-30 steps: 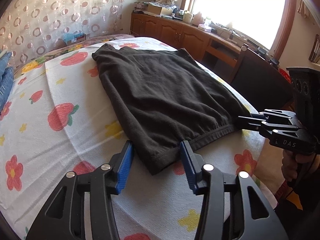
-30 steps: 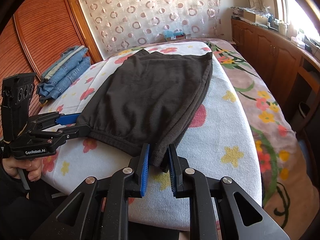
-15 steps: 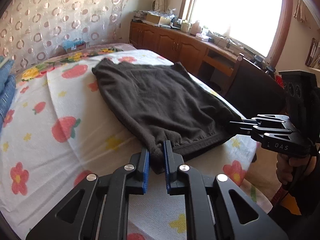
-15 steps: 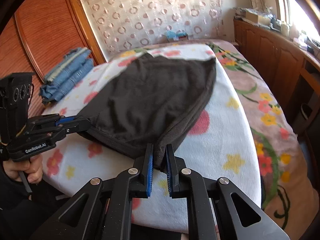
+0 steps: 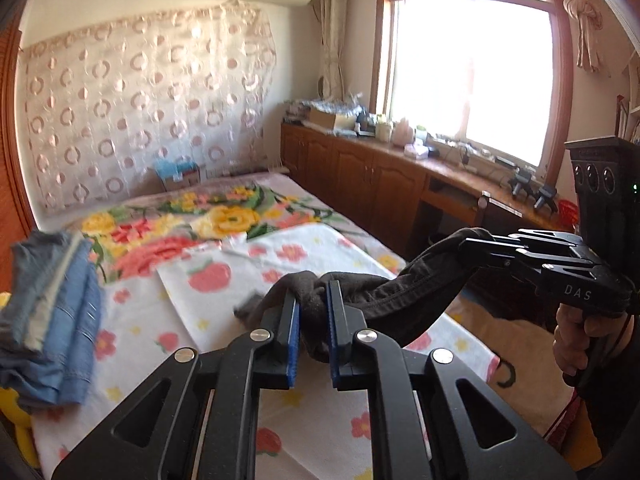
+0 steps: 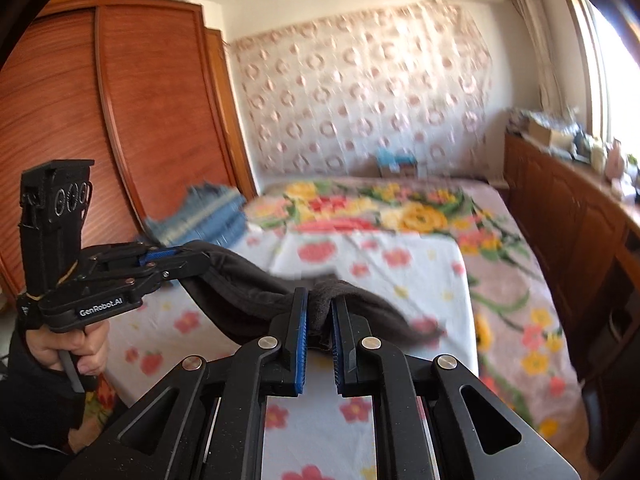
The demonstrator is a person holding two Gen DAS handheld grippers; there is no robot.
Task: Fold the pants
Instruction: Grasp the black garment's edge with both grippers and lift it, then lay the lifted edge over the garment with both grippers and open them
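Note:
The dark grey pants [image 5: 404, 300] hang between both grippers above the bed, their near hem stretched in a sagging band. My left gripper [image 5: 313, 300] is shut on one bunched corner of the hem; it shows at the left of the right wrist view as well [image 6: 182, 258]. My right gripper [image 6: 320, 304] is shut on the other corner, and appears at the right of the left wrist view [image 5: 470, 242]. In both views the rest of the pants drops out of sight behind the fingers.
The bed wears a white flower-print sheet [image 5: 224, 280] over a floral blanket [image 6: 404, 208]. Folded blue jeans [image 5: 52, 320] lie at its left side. A wooden wardrobe [image 6: 120, 120] stands left, and low wooden cabinets [image 5: 360, 176] run under the window. A hand [image 6: 76, 350] grips the left tool.
Both grippers closed on the near hem corners and rose together, lifting the pants off the bed. The views tilted up from the bed top toward the far wall.

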